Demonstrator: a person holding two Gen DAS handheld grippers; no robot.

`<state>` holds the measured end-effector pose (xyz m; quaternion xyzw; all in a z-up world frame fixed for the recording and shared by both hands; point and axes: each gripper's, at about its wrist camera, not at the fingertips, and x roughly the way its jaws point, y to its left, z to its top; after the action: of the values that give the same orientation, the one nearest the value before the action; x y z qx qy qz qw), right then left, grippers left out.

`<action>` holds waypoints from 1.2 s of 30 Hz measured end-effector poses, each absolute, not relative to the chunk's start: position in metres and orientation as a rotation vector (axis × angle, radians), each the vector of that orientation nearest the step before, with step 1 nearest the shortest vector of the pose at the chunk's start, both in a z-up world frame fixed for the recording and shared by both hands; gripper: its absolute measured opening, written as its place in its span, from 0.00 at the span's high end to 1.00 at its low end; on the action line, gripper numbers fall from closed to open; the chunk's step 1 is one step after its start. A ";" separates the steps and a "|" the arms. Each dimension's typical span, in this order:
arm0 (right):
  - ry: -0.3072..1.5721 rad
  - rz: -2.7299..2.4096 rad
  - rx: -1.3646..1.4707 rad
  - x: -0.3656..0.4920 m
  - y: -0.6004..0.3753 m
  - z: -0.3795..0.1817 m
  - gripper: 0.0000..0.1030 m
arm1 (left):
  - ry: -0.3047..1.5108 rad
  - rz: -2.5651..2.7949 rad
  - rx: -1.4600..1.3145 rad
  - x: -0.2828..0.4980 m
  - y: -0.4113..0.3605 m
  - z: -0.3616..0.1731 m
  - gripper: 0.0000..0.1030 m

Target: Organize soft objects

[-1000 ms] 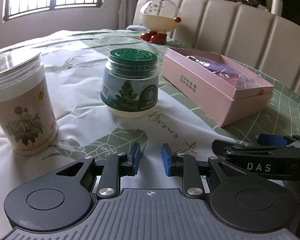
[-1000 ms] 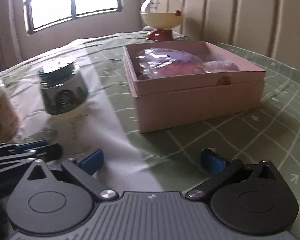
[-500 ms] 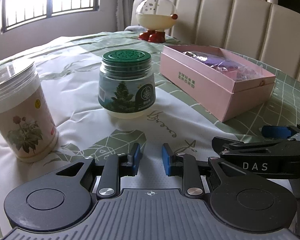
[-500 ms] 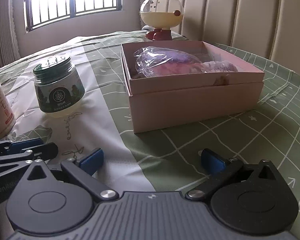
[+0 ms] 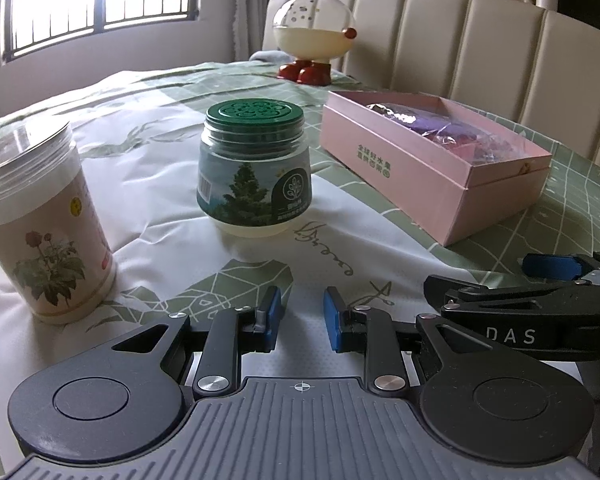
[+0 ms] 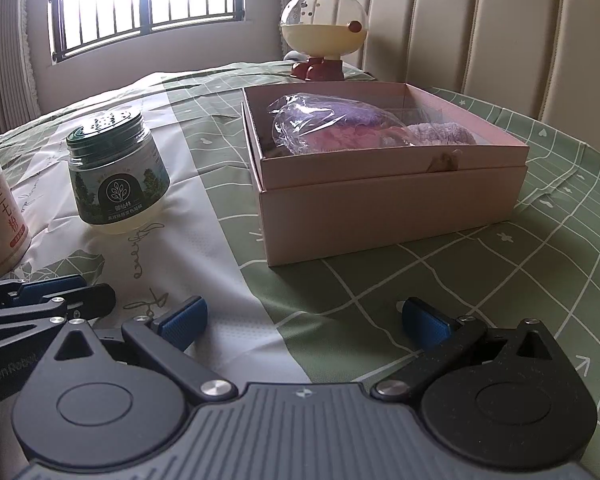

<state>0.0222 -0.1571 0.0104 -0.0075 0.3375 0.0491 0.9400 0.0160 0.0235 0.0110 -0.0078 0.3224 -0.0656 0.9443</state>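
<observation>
An open pink box stands on the green tablecloth; it also shows in the left wrist view. Inside lie a purple and pink soft item in a clear plastic bag and a pale purple fluffy item. My right gripper is open wide and empty, low over the cloth in front of the box. My left gripper has a narrow gap between its fingers, holds nothing, and is in front of a green-lidded jar. The right gripper also shows in the left wrist view.
A tall flower-printed canister stands at the left. A round cream and clear toy with red feet stands at the far edge of the table. A beige padded sofa back runs behind. The left gripper shows in the right wrist view.
Both grippers have drawn back slightly and steadied; the right view has lost its blur. Jaw openings are unchanged.
</observation>
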 end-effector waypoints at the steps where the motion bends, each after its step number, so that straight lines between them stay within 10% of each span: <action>1: 0.689 0.100 -0.015 0.022 -0.157 0.010 0.00 | 0.657 -0.133 -0.016 0.016 0.023 0.011 0.74; 36: 0.689 0.100 -0.015 0.023 -0.157 0.010 0.00 | 0.659 -0.141 -0.009 0.016 0.024 0.011 0.74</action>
<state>0.0228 -0.1568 0.0099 -0.0073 0.3375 0.0490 0.9400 0.0164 0.0240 0.0113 -0.0046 0.3233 -0.0691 0.9437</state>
